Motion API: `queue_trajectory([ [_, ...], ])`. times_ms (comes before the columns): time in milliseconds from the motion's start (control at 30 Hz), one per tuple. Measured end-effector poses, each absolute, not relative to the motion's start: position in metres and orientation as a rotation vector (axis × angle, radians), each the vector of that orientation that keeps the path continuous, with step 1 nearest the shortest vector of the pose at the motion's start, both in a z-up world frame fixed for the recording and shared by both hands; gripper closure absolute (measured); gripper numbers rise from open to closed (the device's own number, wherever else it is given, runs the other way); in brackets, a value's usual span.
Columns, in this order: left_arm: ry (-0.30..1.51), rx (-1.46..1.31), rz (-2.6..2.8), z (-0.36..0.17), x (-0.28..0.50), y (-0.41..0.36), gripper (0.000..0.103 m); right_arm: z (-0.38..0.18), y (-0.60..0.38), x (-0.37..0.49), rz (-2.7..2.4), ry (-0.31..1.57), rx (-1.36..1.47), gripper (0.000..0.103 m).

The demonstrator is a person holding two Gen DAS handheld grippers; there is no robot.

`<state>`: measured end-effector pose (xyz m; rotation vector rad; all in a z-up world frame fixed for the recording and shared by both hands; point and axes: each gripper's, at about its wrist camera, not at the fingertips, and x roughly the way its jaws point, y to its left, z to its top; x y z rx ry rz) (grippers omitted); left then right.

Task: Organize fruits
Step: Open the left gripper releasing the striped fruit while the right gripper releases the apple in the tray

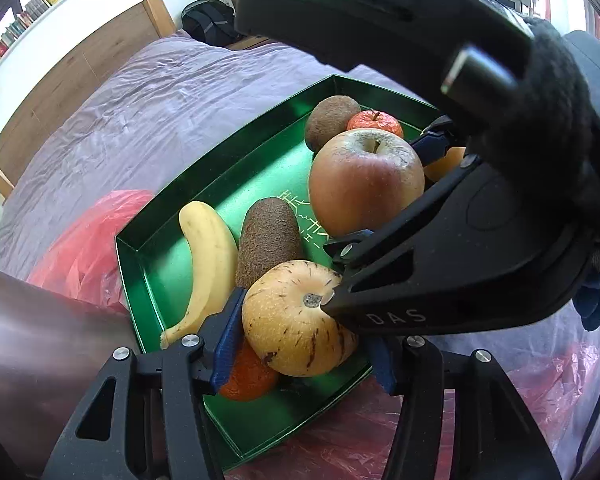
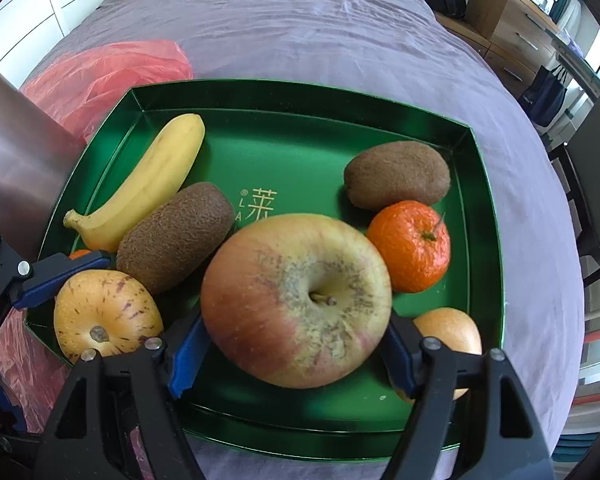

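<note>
Apple (image 2: 296, 300): in my right gripper (image 2: 296, 344), blue pads pressed to both flanks, low over the green tray's (image 2: 485, 248) middle; I can't tell if it rests on the floor yet.
Speckled pear (image 1: 298, 318): between my left gripper's (image 1: 303, 344) pads, jaws partly closed and clamped on it, at the tray's 7 o'clock in the right wrist view, sitting over a mandarin (image 1: 248, 376).
Already in tray: banana (image 2: 140, 184) at 10 o'clock, kiwi (image 2: 176, 236) touching it, second kiwi (image 2: 395, 174) at 2 o'clock, second mandarin (image 2: 409, 246) at 3, a yellowish fruit (image 2: 449, 330) at 5.
Progress: I judge it nearly done; only these two fruits left to release.
Open room: bare tray floor toward 12 o'clock; near edge crowded.
Edges: tray walls low; the two grippers nearly touch.
Surroundings: purple bed (image 2: 300, 20), red plastic bag (image 2: 112, 68) just beside the tray's 10 o'clock corner.
</note>
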<state>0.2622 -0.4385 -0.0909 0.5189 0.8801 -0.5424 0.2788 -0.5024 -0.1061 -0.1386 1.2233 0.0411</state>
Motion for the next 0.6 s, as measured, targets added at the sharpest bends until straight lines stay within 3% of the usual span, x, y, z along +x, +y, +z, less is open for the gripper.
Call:
queue_trajectory([
  [167, 0.892, 0.511, -0.531, -0.089, 0.263, -0.438, 0.044, -0.105, -0.499, 0.281, 0.03, 1.231, -0.156, 0.0],
  [600, 0.891, 0.493, -0.487, -0.078, 0.268, -0.426, 0.038, -0.089, -0.49, 0.282, 0.018, 1.213, -0.186, 0.0],
])
